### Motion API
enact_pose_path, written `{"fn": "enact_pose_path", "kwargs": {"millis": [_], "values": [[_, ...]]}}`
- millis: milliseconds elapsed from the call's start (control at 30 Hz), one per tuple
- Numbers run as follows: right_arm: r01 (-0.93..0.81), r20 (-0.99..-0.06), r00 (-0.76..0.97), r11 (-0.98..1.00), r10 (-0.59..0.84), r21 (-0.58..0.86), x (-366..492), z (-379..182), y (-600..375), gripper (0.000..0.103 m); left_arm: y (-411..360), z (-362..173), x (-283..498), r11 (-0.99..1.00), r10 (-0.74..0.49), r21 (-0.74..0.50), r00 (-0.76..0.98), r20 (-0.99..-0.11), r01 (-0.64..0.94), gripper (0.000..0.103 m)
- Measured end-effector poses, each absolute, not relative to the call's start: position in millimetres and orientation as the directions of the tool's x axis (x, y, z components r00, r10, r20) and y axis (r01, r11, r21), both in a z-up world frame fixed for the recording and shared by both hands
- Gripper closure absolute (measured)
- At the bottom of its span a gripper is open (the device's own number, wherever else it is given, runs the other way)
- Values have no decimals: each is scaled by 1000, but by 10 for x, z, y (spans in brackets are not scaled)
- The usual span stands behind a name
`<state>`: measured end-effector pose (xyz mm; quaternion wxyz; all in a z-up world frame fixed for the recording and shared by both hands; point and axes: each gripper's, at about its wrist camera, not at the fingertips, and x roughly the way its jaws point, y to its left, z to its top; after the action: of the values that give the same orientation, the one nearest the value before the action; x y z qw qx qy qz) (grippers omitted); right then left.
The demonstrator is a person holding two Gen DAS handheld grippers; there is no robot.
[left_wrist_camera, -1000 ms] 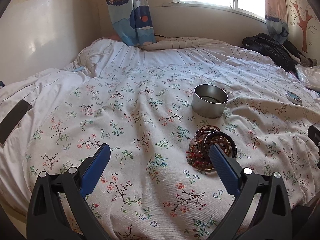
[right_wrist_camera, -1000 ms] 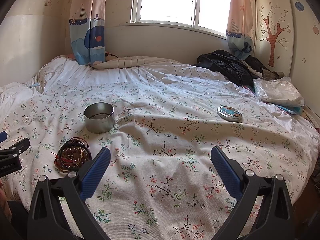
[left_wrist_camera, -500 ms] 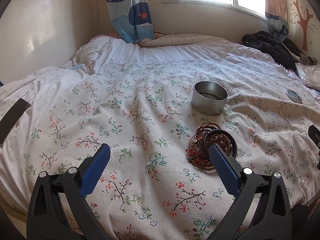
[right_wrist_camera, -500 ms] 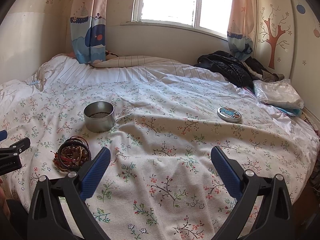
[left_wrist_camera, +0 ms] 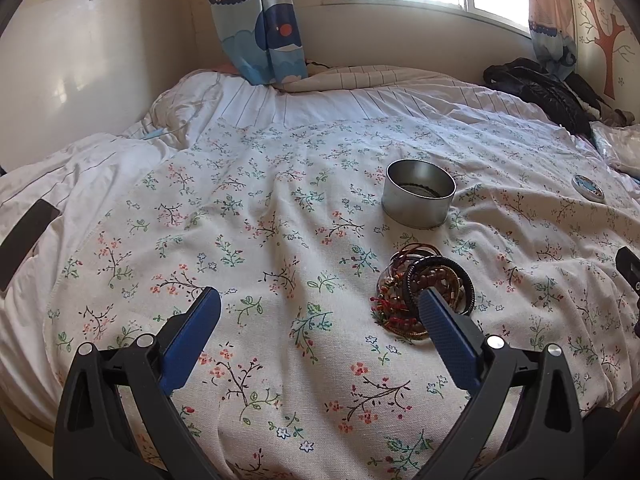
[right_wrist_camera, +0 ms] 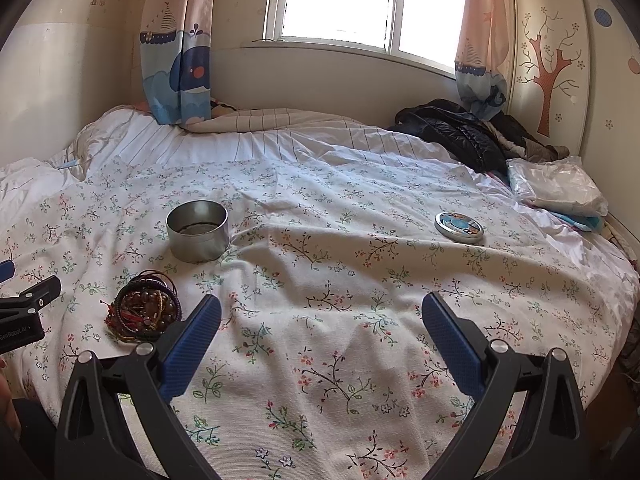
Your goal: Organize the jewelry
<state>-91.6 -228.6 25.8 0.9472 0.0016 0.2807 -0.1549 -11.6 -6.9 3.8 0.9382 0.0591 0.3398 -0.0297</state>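
Looking from the left wrist, the left gripper (left_wrist_camera: 316,306) has its jaws wide apart and empty; the pile of bracelets (left_wrist_camera: 424,292) lies on the bed (left_wrist_camera: 280,200) just behind its right finger, near the open metal tin (left_wrist_camera: 418,199); it should shift right and pinch only one loop. From the right wrist, the right gripper (right_wrist_camera: 320,312) is also spread and empty; the tin seems to hold a dark ring at its bottom, maybe a bracelet; the lid (right_wrist_camera: 459,228) lies well apart.
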Motion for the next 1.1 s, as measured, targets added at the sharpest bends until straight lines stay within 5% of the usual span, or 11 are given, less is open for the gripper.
{"fn": "enact_pose_path", "kwargs": {"millis": [1100], "values": [[128,-643,754,990,-138,-62,-166,24,-2090,7,-185,5,-29,986,-68,73,749,-659,153,8]]}}
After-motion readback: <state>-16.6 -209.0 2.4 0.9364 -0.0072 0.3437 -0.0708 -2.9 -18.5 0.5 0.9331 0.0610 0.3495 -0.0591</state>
